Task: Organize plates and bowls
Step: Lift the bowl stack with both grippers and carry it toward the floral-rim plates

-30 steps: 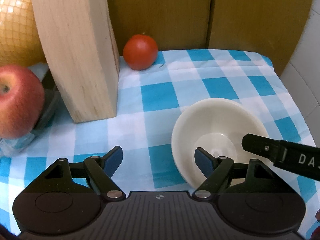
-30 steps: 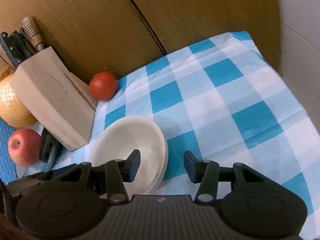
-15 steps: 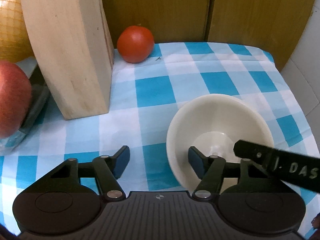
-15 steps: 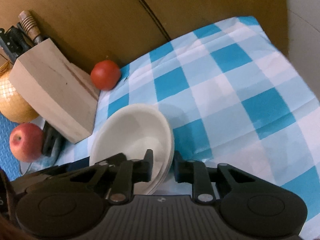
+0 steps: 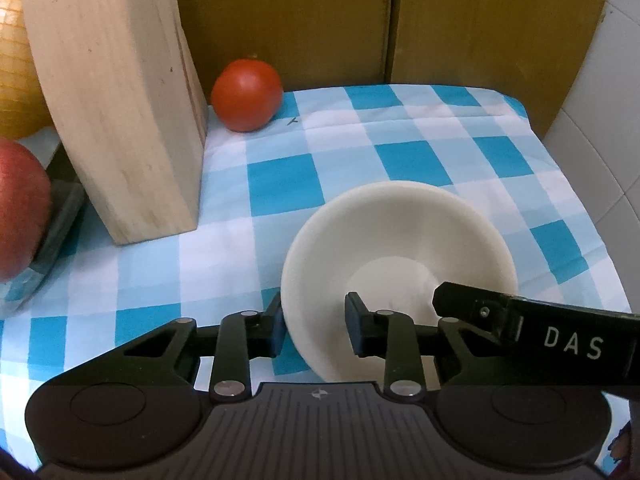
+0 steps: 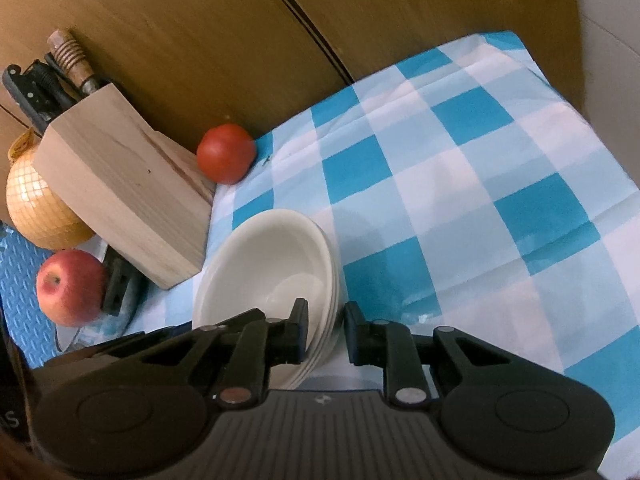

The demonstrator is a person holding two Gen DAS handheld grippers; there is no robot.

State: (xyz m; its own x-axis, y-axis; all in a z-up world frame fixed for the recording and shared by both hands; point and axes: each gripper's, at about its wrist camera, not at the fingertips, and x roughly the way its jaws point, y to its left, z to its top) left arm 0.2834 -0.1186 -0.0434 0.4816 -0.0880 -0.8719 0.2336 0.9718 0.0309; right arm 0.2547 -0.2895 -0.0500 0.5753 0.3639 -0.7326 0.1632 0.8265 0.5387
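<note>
You are holding both grippers on a stack of cream bowls (image 6: pixel 268 264) sitting on the blue-and-white checked tablecloth (image 6: pixel 460 208) covering the table. Your right gripper (image 6: pixel 325 330) is pinching the stack's near right rim, one of its fingers (image 6: pixel 298 330) inside the top bowl and the other outside, the pair clamped together on the nested edges. Your left gripper (image 5: pixel 314 328) is straddling the near left rim in the same way, one finger outside the wall and one inside; its fingers are closing on the rim, which is between them, the outer pad already touching the wall. The top bowl is showing nothing but its pale floor. Just left of the bowls, a wooden knife block (image 6: pixel 124 204) is standing with dark and wooden handles (image 6: pixel 48 76) sticking out of its top. A tomato (image 5: pixel 247 95) is resting beside the block against the brown panels (image 5: pixel 480 20). An apple (image 6: pixel 68 286) and a netted yellow fruit (image 6: pixel 36 208) are lying further left.
</note>
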